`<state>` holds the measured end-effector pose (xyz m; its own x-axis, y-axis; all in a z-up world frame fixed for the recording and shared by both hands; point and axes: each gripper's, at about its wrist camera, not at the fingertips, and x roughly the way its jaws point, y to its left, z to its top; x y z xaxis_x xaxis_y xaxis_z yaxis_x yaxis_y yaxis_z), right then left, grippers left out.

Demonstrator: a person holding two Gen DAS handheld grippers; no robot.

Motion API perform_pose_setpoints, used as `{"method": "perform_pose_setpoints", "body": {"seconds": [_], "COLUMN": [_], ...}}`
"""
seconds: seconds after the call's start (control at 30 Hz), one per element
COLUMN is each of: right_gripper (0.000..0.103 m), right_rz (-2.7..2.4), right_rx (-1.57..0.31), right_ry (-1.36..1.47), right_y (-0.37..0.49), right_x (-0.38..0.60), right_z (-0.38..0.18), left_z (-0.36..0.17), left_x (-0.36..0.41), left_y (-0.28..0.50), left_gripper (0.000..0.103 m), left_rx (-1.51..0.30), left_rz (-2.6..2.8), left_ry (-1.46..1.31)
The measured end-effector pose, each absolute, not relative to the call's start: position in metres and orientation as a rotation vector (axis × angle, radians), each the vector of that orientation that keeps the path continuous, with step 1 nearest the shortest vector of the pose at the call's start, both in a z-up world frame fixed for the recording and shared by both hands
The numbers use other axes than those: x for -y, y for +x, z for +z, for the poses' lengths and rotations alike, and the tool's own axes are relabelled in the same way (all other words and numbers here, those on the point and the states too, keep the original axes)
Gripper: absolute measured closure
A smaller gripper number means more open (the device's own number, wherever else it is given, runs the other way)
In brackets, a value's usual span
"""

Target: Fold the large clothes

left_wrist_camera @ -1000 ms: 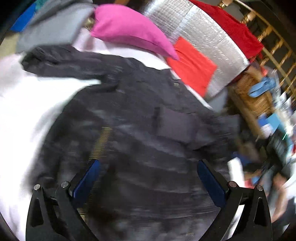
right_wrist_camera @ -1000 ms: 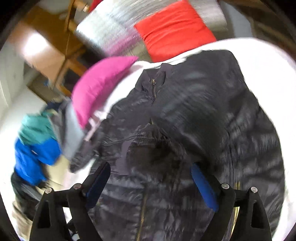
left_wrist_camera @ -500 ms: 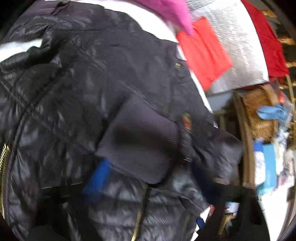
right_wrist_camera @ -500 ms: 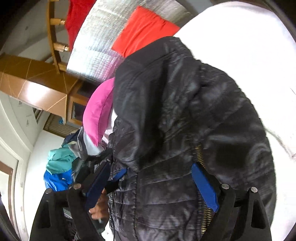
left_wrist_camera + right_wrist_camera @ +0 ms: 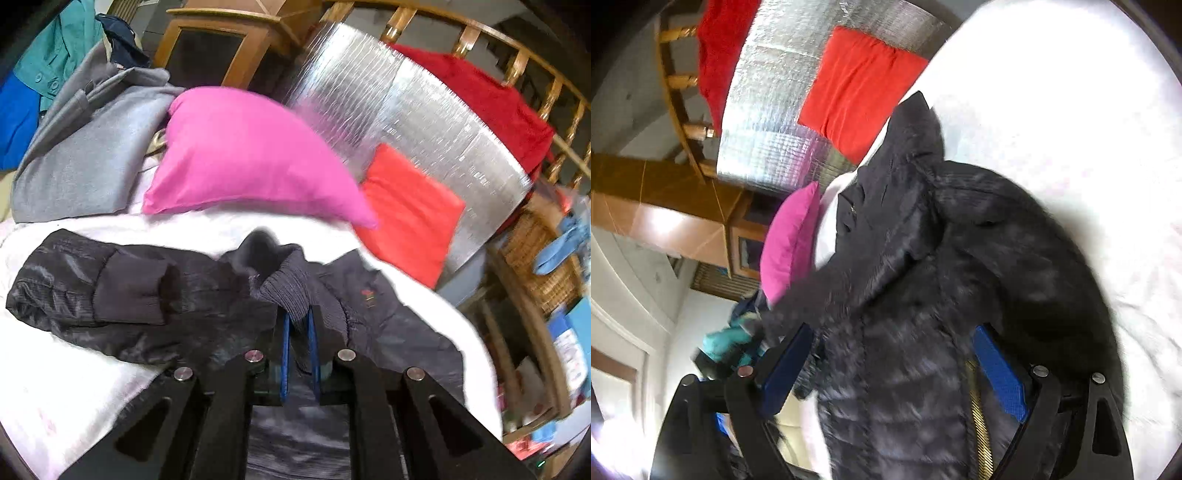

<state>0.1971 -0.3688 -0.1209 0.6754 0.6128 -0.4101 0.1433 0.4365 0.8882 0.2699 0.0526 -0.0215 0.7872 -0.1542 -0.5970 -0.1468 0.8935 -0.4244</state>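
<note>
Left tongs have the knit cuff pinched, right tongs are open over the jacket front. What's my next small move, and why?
Probably carry the ribbed cuff across onto the black puffer jacket body. The left tongs are shut on it, and the other sleeve seems already laid in on the white bed. Keep the open right tongs hovering.

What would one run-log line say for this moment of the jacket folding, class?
step: fold sleeve | left tool: shut on jacket cuff | right tool: open over black puffer jacket | surface: white bed sheet
</note>
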Motion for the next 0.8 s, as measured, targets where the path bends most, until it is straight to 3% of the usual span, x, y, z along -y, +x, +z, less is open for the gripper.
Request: {"method": "perform_pose_setpoints", "body": {"seconds": [0.17,0.37,0.4,0.43,0.47,0.53,0.67,0.73,0.8], "right_gripper": [0.012,0.014,0.018,0.033,0.060,0.086,0.090,0.089,0.082], "right_rz": [0.362,0.271,0.241,0.219,0.199,0.169,0.139,0.096,0.088], "right_rx": [-0.832,-0.846,-0.844,-0.848,-0.855,-0.839,-0.661,-0.723,-0.859], "right_ry": [1.180,1.331,1.349,1.353,1.351,1.302,1.060,0.994,1.037], "right_y": [0.228,0.263,0.268,0.274,0.279,0.288,0.273,0.277,0.284], "right_x": [0.353,0.347,0.349,0.351,0.353,0.360,0.370,0.369,0.370], "right_z": [-0.126,-0.149,-0.153,-0.156,-0.157,-0.145,-0.090,-0.100,-0.130], "left_z": [-0.058,-0.045,-0.037,-0.032,-0.026,-0.016,-0.014,-0.051,-0.099], "left_x": [-0.059,-0.054,-0.052,-0.052,-0.053,-0.051,-0.043,-0.026,-0.024], "left_y": [0.268,0.272,0.271,0.271,0.269,0.268,0.265,0.280,0.294], "left_gripper": [0.093,0.093,0.093,0.093,0.093,0.093,0.092,0.093,0.093], "left_rx": [-0.733,-0.709,-0.699,-0.685,-0.673,-0.642,-0.576,-0.673,-0.828], "left_rz": [0.008,-0.019,-0.023,-0.027,-0.032,-0.055,-0.098,-0.075,-0.048], "left_ry": [-0.446,-0.419,-0.411,-0.400,-0.388,-0.366,-0.358,-0.313,-0.305]}}
